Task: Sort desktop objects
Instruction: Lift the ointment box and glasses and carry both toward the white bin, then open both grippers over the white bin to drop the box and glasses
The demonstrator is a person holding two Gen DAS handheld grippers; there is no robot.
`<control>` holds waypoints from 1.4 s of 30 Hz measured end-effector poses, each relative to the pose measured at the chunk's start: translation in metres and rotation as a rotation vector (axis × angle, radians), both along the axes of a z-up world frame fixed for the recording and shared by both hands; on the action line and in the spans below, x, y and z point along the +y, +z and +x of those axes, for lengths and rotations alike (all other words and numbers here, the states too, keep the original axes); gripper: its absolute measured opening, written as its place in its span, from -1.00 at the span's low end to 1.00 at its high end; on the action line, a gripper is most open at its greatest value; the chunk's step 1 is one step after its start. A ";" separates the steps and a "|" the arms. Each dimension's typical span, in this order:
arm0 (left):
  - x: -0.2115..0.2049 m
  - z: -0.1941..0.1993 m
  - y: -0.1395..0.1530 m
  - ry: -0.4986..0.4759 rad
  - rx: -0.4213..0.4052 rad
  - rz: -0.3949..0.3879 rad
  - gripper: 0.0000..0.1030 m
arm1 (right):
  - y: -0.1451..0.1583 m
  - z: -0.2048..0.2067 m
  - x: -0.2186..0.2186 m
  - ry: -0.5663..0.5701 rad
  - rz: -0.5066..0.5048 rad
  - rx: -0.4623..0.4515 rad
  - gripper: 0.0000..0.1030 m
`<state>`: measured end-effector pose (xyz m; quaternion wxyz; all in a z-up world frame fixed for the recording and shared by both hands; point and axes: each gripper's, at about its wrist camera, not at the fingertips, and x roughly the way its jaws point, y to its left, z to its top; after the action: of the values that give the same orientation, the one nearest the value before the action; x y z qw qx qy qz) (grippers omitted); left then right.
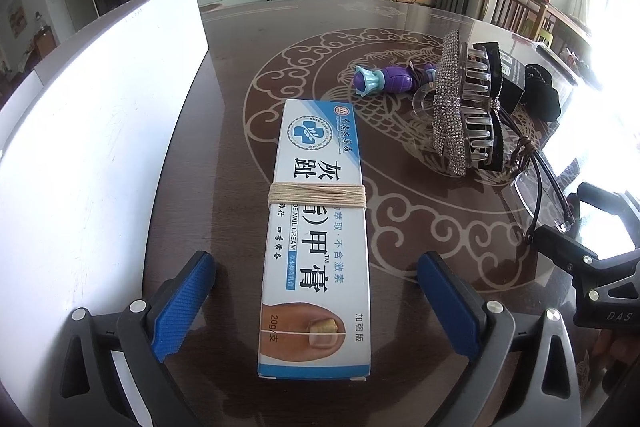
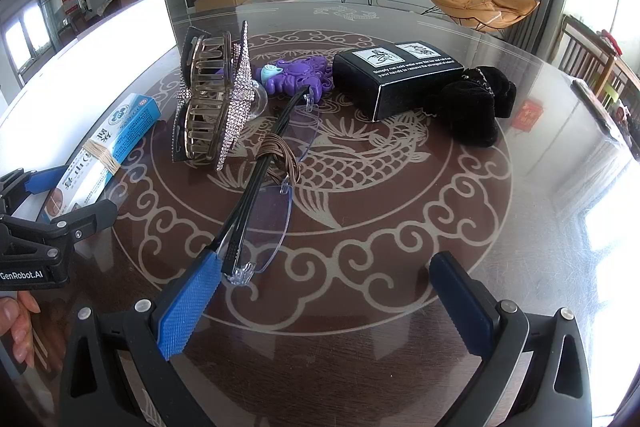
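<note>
A white and blue nail cream box (image 1: 316,227) with a rubber band around it lies flat on the table, lengthwise between the fingers of my left gripper (image 1: 316,259). The jaws stand wide and both blue pads are clear of the box. From the right wrist view the same box (image 2: 116,143) and left gripper (image 2: 52,211) sit at the far left. My right gripper (image 2: 326,259) is open over bare table. The near end of the rimless glasses (image 2: 276,187) lies against its left fingertip (image 2: 208,267). A brown hair tie (image 2: 280,151) is wound on the glasses.
A rhinestone hair claw (image 2: 216,107), a purple toy (image 2: 300,75), a black box (image 2: 396,79) and a black velvet pouch (image 2: 472,103) crowd the table's middle. A tall white panel (image 1: 100,107) stands along the left. A red packet (image 2: 528,115) lies far right. A hand (image 2: 20,327) shows lower left.
</note>
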<state>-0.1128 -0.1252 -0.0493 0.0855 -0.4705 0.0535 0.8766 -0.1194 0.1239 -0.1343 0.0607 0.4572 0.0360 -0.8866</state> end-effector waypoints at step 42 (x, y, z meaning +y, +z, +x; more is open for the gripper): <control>0.023 0.034 0.066 -0.080 0.052 0.115 -0.15 | 0.059 -0.054 0.007 0.150 -0.164 -0.324 -0.86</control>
<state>-0.0783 -0.1018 0.0167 0.1459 -0.4392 0.0239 0.8861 -0.1738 0.1312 -0.0755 0.1688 0.5833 -0.0127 -0.7944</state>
